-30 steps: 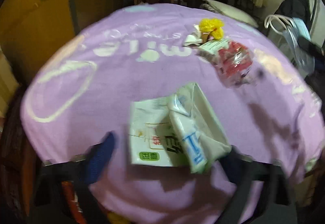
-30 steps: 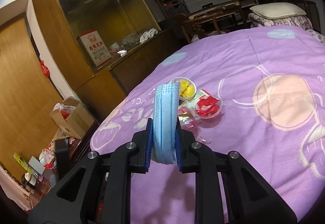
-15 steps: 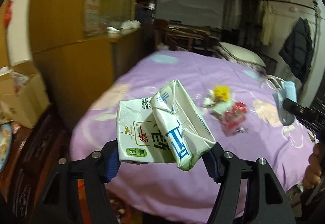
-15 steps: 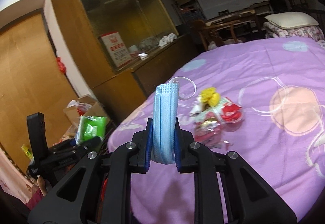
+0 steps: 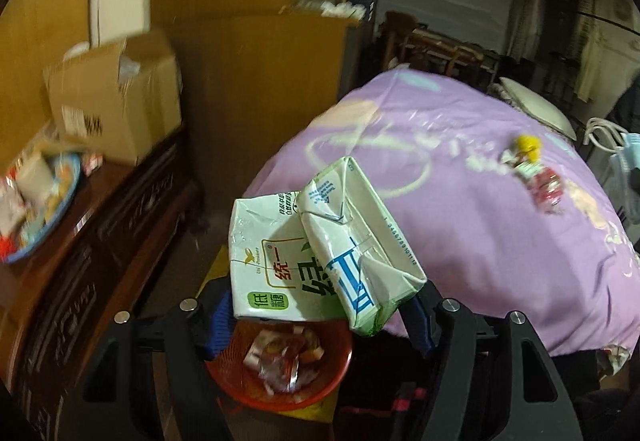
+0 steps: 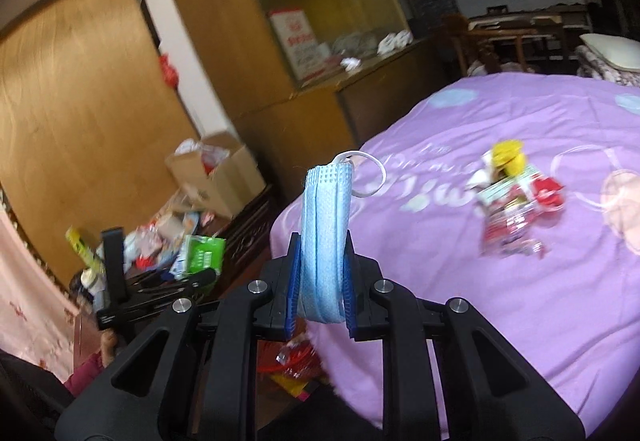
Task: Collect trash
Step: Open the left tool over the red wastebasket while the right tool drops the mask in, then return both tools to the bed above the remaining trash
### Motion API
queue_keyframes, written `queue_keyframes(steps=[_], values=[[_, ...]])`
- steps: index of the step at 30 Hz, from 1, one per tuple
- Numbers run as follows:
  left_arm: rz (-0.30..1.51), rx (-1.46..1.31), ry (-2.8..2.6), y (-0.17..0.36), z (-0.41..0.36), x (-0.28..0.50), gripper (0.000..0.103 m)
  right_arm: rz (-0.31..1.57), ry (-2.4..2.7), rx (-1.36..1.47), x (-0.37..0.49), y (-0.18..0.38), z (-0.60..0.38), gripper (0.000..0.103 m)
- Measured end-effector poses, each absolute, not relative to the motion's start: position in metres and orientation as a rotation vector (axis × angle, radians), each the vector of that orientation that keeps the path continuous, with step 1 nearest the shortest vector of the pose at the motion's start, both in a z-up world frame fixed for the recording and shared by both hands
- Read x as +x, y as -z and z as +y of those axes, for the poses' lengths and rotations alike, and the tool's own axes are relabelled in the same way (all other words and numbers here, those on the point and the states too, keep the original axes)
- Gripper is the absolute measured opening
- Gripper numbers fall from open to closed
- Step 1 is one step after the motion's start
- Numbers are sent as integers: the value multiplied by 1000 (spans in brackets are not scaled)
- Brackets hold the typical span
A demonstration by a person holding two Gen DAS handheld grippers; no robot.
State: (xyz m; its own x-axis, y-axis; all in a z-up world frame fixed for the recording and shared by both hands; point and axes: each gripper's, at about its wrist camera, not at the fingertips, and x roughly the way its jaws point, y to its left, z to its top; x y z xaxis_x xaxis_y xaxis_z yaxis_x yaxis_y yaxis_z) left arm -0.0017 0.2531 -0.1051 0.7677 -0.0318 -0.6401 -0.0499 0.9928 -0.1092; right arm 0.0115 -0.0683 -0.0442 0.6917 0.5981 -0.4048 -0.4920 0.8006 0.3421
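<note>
Two crushed drink cartons, a green-and-white one and a blue-and-white one, sit between the blue pads of my left gripper. Its jaws are opening while the pads still touch them. Directly below hangs a red bin with wrappers inside. My right gripper is shut on a folded blue face mask, off the bed's near corner. A yellow item and red wrappers lie on the purple bedspread. The right wrist view also shows the left gripper at lower left.
A dark carved sideboard at left carries a cardboard box and a cluttered blue plate. A tall wooden cabinet stands behind it. The bin sits in the narrow floor gap between sideboard and bed.
My left gripper swung left off the bed with the cartons and now hangs over the red bin. The right gripper, still gripping the mask, also shifted left toward the bed's corner.
</note>
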Motion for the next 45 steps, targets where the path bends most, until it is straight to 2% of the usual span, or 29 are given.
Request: queue_keyframes(steps=[2,4,17,24,25,26,27,35,45], values=[[730,-150,-22,119,264,4,92,554,-627,189,13,48,-54,20],[724,-180,-38,125,276,5,97,587,-643,162,16,53,-36,20],[690,-244,-321,149,374,-7,97,878,-840,-19,53,109,99,22],[723,-252,-363,173,391,-4,97,978,-901,-88,71,138,154,22],[730,-252,-366,176,392,-3,97,994,-904,-89,74,142,160,26],[737,-254,-367,179,393,-1,97,1010,-900,-88,79,145,165,37],[742,-257,-367,182,394,-1,97,1017,-899,-82,82,148,167,40],[774,-295,-354,192,398,5,97,1007,-863,-52,90,148,157,42],[700,-201,-273,146,350,0,97,876,-826,30,74,113,106,41]])
